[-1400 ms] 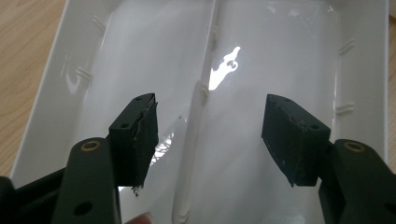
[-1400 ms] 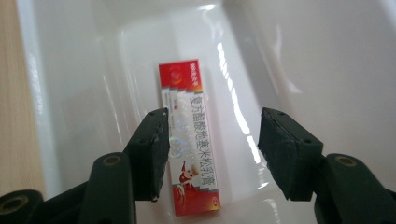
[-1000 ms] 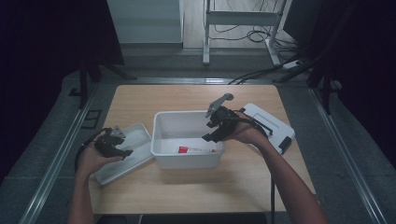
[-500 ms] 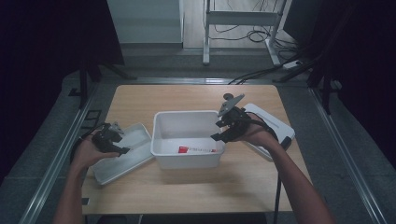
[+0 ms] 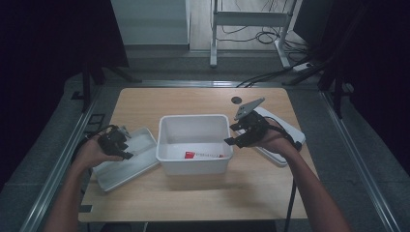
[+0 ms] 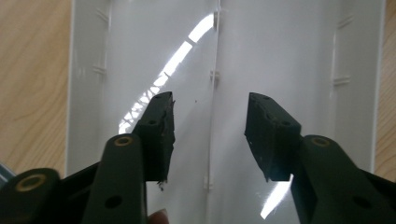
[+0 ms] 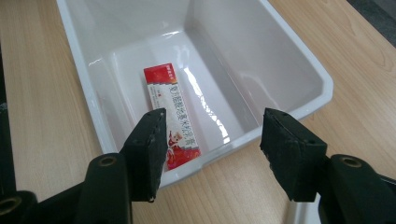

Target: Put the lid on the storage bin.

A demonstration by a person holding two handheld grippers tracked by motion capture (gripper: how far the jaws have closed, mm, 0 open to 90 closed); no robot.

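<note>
A white tub [image 5: 193, 142] sits mid-bench [image 5: 203, 203]; a red-and-white sachet [image 7: 173, 122] lies flat on its floor, near the front wall; the right tongs [image 7: 212, 140] hang just right of the tub, jaws spread wide, gripping nothing; left of the tub the left tongs [image 6: 210, 128] hover over a white lid [image 6: 275, 56], likewise parted and empty.
</note>
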